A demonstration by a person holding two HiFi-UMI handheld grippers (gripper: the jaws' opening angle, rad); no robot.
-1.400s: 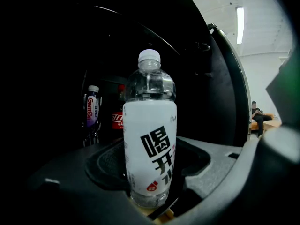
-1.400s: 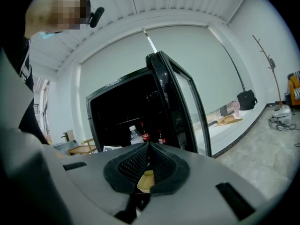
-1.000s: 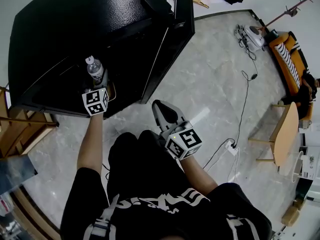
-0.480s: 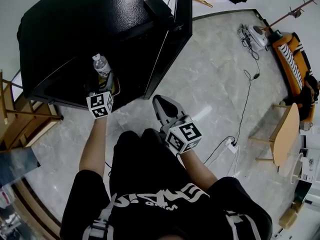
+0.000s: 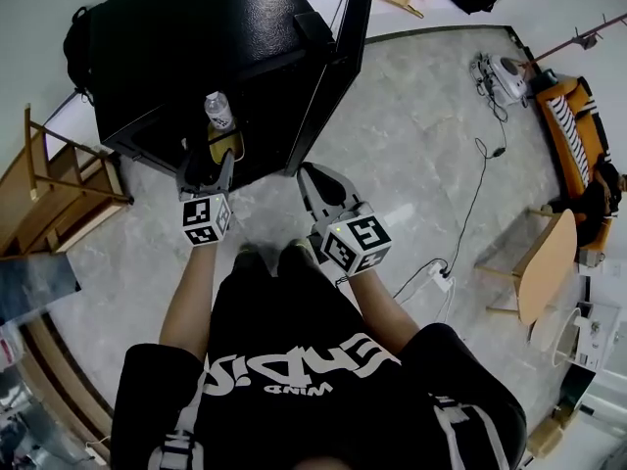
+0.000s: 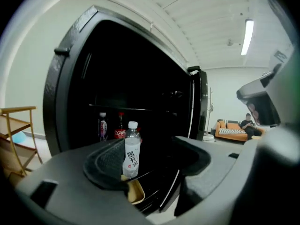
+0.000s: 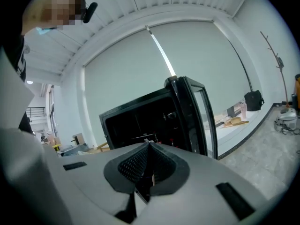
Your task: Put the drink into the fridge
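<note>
Grey marble floor (image 5: pixel 421 145) holds an open black fridge (image 5: pixel 196 37), a water bottle (image 5: pixel 218 113) upright inside. Left gripper (image 5: pixel 206 164) gapes wide, empty, near the bottle; right gripper (image 5: pixel 318 176) is closed on nothing.

Cool, even room light; a ceiling strip lamp (image 6: pixel 247 36) glows far right. The fridge (image 5: pixel 196 57) is nearly black inside. A pale glare patch lies on the floor (image 5: pixel 421 116). Edges bend strongly, corners go black, and surfaces nearest the lenses are soft.
</note>
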